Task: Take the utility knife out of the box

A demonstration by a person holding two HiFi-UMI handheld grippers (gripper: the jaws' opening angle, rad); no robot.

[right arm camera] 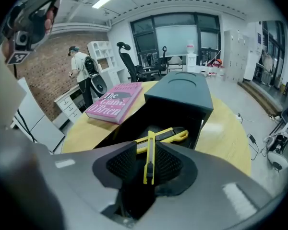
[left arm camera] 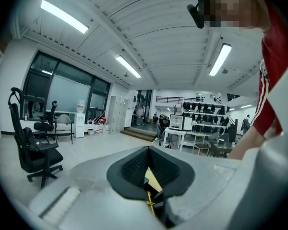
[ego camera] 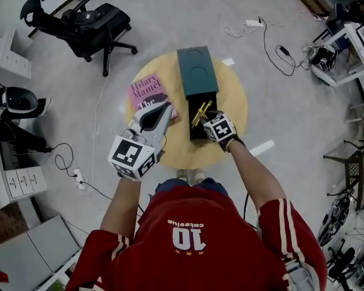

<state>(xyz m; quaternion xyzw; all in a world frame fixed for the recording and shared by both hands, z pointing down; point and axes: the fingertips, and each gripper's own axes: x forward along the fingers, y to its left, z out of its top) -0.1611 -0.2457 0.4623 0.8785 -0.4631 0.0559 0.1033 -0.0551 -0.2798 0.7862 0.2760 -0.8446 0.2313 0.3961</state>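
Right tongs (right arm camera: 146, 151) spread around the utility knife (right arm camera: 149, 169), left tongs (left arm camera: 149, 150) pressed together; a skewed pinch could drop it back into the box (right arm camera: 182, 92).

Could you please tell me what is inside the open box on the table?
A yellow utility knife lies in its pulled-out black tray, a second knife crossing it. Anything deeper under the green sleeve is covered, and the right gripper hides the tray's near end.

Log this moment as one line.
right tongs: open, straddling utility knife in box | left tongs: shut, near book | status: not out yet
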